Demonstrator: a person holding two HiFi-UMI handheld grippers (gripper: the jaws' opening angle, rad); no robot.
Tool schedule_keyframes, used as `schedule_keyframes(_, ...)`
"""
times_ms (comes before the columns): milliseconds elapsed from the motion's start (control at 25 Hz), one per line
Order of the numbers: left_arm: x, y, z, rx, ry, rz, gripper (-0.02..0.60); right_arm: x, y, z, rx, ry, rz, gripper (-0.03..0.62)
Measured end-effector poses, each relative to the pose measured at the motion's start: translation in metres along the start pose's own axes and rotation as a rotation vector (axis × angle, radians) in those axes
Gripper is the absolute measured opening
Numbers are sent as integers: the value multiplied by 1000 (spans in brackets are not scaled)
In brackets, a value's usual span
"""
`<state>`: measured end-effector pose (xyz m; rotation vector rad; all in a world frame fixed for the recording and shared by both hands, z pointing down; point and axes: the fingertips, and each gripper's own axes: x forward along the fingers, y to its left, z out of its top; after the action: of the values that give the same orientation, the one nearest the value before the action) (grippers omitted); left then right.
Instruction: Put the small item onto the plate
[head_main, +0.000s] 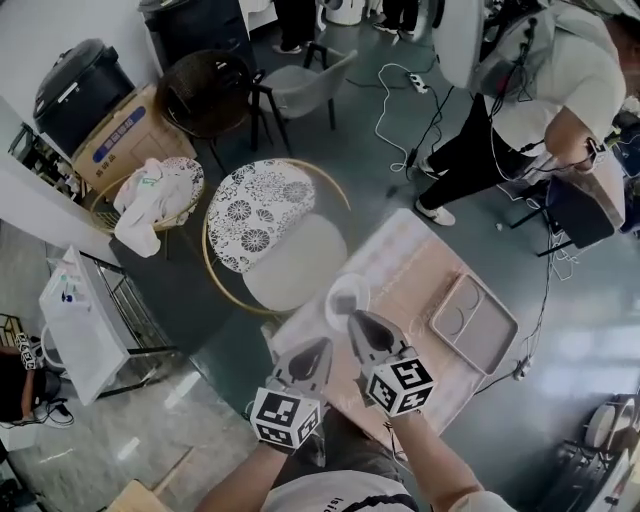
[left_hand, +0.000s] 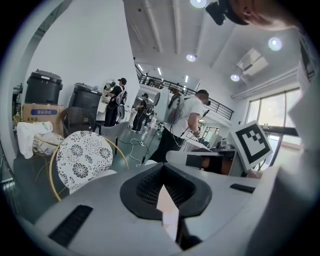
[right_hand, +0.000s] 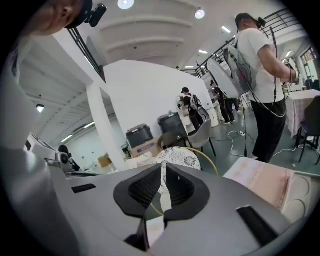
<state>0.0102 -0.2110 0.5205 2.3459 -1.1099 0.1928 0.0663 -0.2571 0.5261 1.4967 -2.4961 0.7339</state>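
Note:
A small white plate (head_main: 347, 297) sits near the left end of the table with the pink cloth (head_main: 400, 270). My right gripper (head_main: 356, 320) hovers just in front of the plate, its tips at the plate's near rim. In the right gripper view its jaws (right_hand: 163, 192) stand together with only a thin slit, and nothing shows between them. My left gripper (head_main: 322, 348) hangs to the left, off the table's corner, jaws (left_hand: 167, 197) closed with nothing in them. No small item is visible in any view.
A beige divided tray (head_main: 473, 322) lies on the table's right part. A round chair with a patterned back (head_main: 262, 232) stands close to the table's left. A person (head_main: 520, 110) stands beyond the table, with cables on the floor (head_main: 400, 100).

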Motion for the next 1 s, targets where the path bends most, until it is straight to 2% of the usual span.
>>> schedule_keyframes(200,-20,-26,29,28,-47,-27,5,-30,30,29,-25,-60,5,23)
schedule_keyframes(480,-55,-48,67,65,-136,-48,5,-64,69,55,-135,-112,26,14)
schedule_keyframes(720,-83,-58,77,78,-164,-48,5,-83,100,63,-172,-131,44,14)
schedule_keyframes(1000,-100,-56,89,99,-204,-34,5,-90,116,69,-197,-150,47,14)
